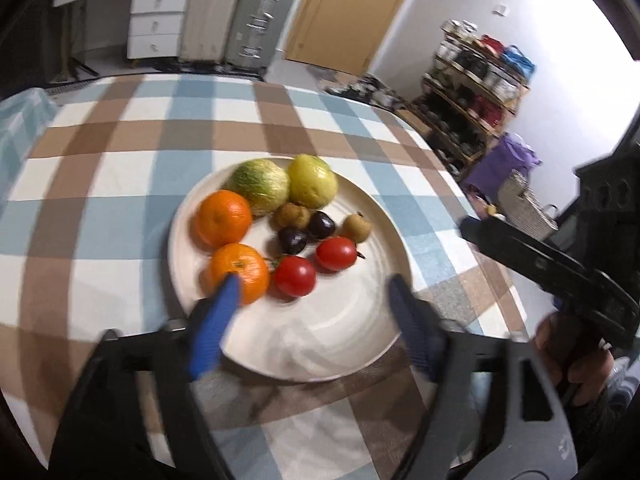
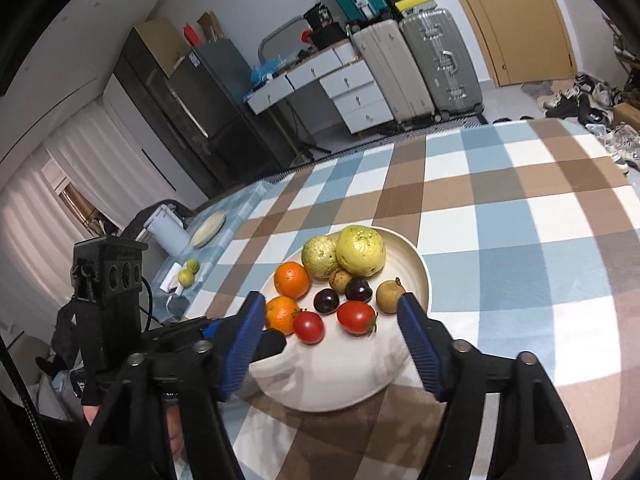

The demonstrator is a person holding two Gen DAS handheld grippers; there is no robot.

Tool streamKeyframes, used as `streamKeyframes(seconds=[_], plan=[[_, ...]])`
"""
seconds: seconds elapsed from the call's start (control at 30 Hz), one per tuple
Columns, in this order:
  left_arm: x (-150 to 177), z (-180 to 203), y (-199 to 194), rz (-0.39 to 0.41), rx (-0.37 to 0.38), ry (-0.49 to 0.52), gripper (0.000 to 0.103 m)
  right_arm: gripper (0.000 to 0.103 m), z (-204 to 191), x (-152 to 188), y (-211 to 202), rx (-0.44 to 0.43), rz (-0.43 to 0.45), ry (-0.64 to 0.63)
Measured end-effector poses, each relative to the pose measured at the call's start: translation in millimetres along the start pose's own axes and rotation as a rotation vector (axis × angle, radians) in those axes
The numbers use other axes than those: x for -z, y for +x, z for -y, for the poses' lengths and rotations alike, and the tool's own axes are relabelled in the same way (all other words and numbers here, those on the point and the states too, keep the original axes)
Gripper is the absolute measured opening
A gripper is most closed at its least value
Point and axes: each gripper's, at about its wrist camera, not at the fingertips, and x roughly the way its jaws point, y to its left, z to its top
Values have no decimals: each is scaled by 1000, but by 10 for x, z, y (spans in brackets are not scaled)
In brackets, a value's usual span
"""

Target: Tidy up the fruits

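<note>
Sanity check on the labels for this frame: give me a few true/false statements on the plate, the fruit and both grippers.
1. All the fruit lies on the white plate. True.
2. The left gripper is shut on an orange. False: its jaws stand open and hold nothing; one blue finger only overlaps the near orange in the left wrist view.
3. Two red tomatoes lie on the plate. True: the left tomato and the right tomato.
4. The right gripper holds a tomato. False: it is open and empty, jaws apart above the plate's near side.
5. The tablecloth is plain white. False: it is checked blue, brown and white.
</note>
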Motion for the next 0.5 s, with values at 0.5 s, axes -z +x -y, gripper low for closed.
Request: streamKeyframes(seconds=[0.5], plan=[[61,212,-965,286,-152,16,102,103,-338,231,-795,75,241,-78]])
